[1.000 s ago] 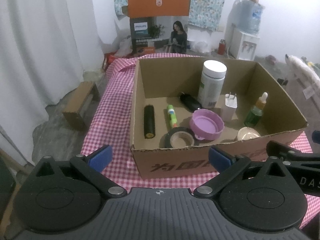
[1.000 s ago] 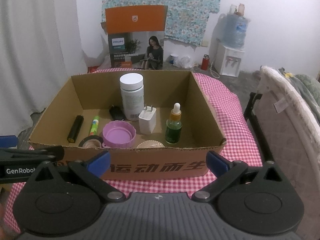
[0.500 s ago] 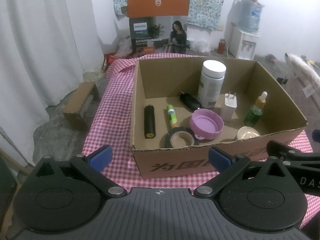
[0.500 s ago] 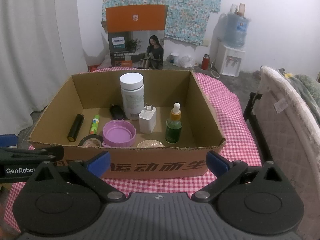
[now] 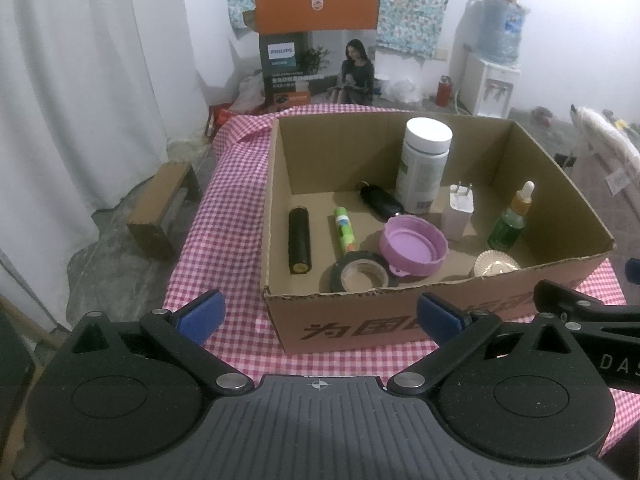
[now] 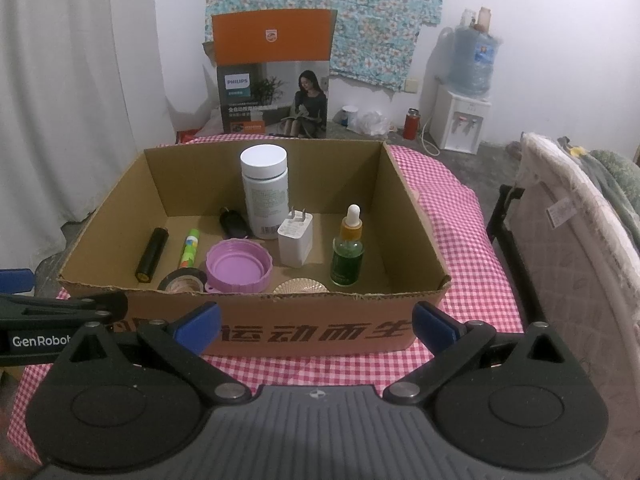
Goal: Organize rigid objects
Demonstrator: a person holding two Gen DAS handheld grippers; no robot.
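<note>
My left gripper and right gripper both stand wide apart, empty, short of the near wall of the box. The box sits on a checked cloth. Inside: white bottle upright at the back, charger and dropper bottle upright, purple lid touching the tape roll, black cylinder and green tube lying flat.
</note>
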